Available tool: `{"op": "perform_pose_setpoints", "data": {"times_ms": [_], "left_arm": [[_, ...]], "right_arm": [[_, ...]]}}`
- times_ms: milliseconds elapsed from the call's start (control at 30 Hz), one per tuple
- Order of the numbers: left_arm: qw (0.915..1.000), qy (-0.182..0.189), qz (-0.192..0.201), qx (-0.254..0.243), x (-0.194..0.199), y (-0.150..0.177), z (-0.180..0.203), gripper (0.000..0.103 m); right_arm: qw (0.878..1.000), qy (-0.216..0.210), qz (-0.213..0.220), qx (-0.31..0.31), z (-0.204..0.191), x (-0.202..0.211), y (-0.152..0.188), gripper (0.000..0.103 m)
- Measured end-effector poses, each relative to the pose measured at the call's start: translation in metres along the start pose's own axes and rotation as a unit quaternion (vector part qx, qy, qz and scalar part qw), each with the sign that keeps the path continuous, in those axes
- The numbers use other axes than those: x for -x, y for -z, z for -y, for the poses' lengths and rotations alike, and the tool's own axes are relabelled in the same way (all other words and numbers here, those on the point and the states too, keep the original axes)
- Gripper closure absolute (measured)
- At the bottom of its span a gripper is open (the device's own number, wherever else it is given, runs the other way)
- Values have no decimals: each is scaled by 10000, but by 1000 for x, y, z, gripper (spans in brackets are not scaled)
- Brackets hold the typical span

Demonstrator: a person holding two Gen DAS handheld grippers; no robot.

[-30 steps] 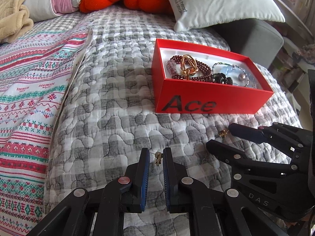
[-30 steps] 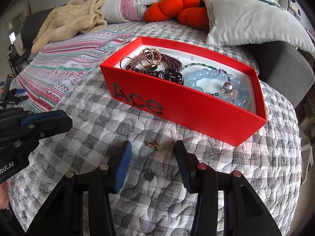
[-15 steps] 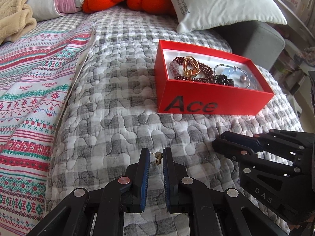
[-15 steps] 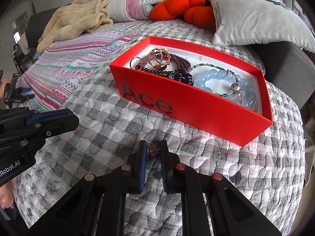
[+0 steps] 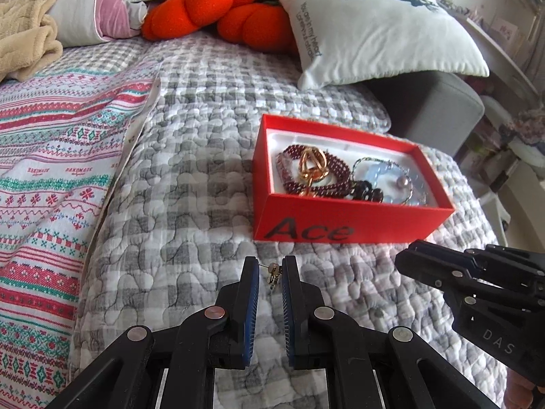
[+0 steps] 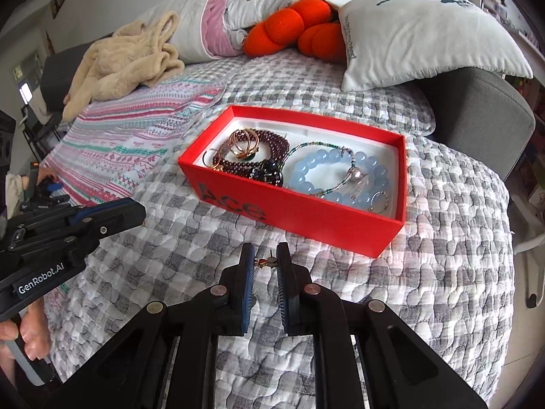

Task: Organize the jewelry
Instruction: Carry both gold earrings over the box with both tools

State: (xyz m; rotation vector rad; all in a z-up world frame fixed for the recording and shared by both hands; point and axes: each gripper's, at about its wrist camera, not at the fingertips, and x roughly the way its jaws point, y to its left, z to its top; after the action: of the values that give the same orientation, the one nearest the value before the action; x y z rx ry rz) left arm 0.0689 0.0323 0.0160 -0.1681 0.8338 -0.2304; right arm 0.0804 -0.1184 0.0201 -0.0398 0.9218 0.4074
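My left tool (image 5: 270, 274) pinches a small gold earring (image 5: 273, 274) between its blue pads, its post poking out toward 9 o'clock; too small to make out the design. My right tool (image 6: 265, 261) likewise grips a tiny earring (image 6: 265, 261) with a reddish bit, mostly hidden between the pads. Both hover over the grey checked quilt (image 6: 442, 289). Beyond, at 12 to 1 o'clock, sits the red "Ace" box (image 6: 306, 220), its near wall cutting off part of the garnet bead bracelet (image 6: 272, 143), gold ring (image 6: 243, 145) and pale blue bead bracelet (image 6: 340, 177). Farther back lies the orange plush (image 6: 293, 29), partly tucked under pillows.
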Motion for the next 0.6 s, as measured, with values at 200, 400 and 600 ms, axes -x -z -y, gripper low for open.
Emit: {"op": "perform_pose_setpoints", "data": {"times_ms": [200, 400, 600], "left_arm": [[9995, 153, 256, 57, -6, -16, 15, 95], [9984, 327, 453, 65, -18, -29, 29, 95], [9983, 297, 497, 64, -38, -35, 36, 95]], "right_arm": [[9991, -16, 307, -291, 18, 19, -13, 89], [9969, -73, 480, -626, 38, 26, -22, 89], [9950, -112, 554, -819, 55, 25, -28, 89]]}}
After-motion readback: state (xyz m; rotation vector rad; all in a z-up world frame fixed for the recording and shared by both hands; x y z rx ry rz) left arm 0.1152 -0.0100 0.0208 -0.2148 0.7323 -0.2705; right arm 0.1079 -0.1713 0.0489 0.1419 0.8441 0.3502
